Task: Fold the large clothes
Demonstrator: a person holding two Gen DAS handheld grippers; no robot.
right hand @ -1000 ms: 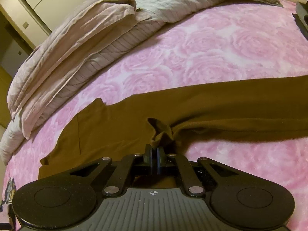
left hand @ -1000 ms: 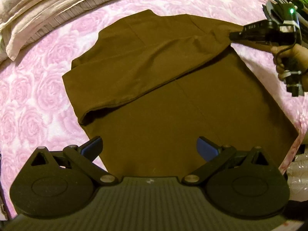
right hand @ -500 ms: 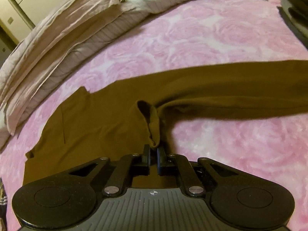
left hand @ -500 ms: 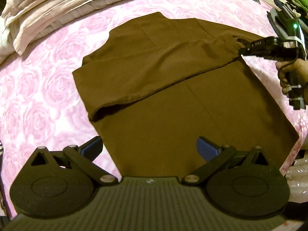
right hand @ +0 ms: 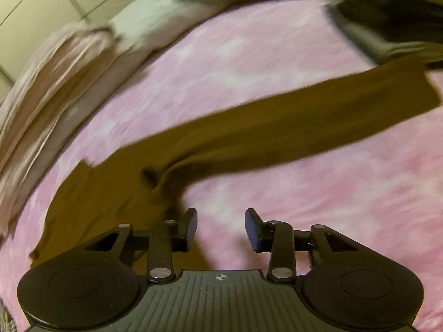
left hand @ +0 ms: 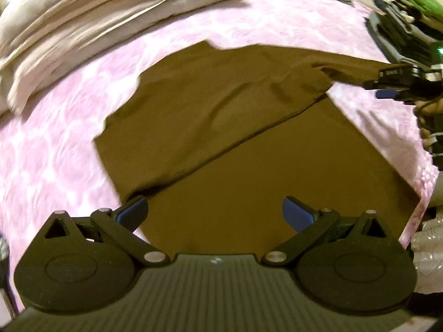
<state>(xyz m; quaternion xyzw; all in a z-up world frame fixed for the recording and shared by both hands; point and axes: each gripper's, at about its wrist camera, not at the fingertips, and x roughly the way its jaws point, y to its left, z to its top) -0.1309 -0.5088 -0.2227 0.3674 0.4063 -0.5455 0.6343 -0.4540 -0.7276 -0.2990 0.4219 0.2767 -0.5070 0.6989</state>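
Note:
A large brown garment (left hand: 235, 144) lies flat on the pink rose-patterned bedspread (left hand: 55, 144), one sleeve folded across its body. My left gripper (left hand: 214, 214) hovers over its lower part, wide open, with nothing between the blue pads. In the right wrist view the other brown sleeve (right hand: 277, 135) stretches out to the right over the bedspread (right hand: 332, 193). My right gripper (right hand: 221, 229) is opening just to the right of the bunched shoulder cloth (right hand: 163, 191); nothing sits between its fingers. The right gripper (left hand: 387, 83) also shows at the far right of the left wrist view, held by a hand.
Rumpled beige and grey bedding (left hand: 83, 22) is piled along the far side of the bed. A stack of dark and green clothes (left hand: 409, 13) sits at the far right corner. Crinkled clear plastic (left hand: 429, 249) lies past the bed's right edge.
My right gripper let go of the bunched brown cloth, its jaws parted, and it drew off to the right. My left gripper rose a little and stayed open.

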